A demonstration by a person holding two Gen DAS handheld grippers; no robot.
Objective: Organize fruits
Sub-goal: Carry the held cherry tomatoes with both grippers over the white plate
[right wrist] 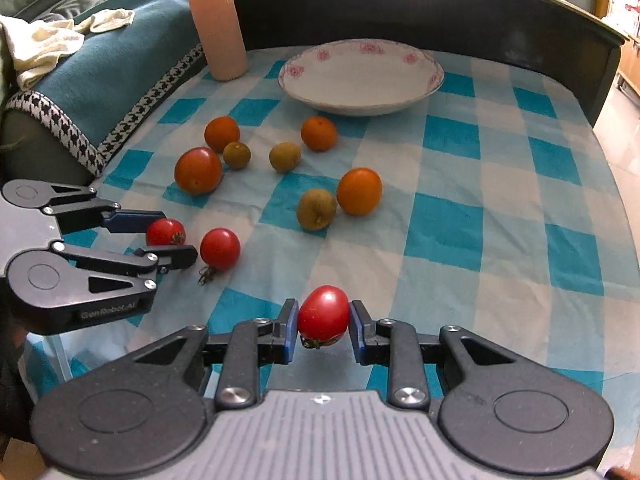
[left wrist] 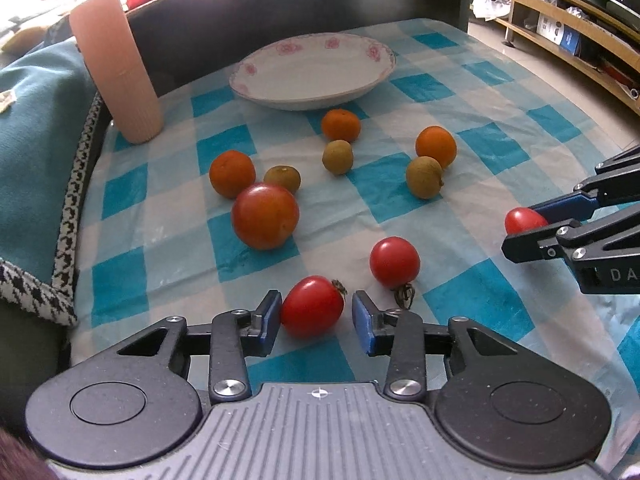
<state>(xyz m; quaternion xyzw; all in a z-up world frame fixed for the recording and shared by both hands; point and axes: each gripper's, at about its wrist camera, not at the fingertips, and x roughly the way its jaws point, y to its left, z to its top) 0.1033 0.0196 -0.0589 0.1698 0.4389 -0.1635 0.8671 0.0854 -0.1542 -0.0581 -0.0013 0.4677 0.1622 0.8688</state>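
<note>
A small red tomato (left wrist: 312, 306) lies on the blue checked cloth between the fingers of my left gripper (left wrist: 316, 312). Its left pad touches the tomato and a narrow gap shows at the right pad, so the gripper is open. My right gripper (right wrist: 323, 320) is shut on another red tomato (right wrist: 323, 312) and holds it above the cloth. That gripper also shows at the right edge of the left wrist view (left wrist: 524, 224). A white plate with pink flowers (left wrist: 312, 100) stands empty at the back. A third small red tomato (left wrist: 395, 262) and a large orange-red tomato (left wrist: 265, 216) lie loose.
Three oranges (left wrist: 341, 124) and three small green-brown fruits (left wrist: 338, 156) are scattered in front of the plate. A tall pink ribbed cylinder (left wrist: 116, 68) stands at the back left. A teal blanket (left wrist: 36, 140) lies to the left, with a dark raised board (left wrist: 280, 8) behind the table.
</note>
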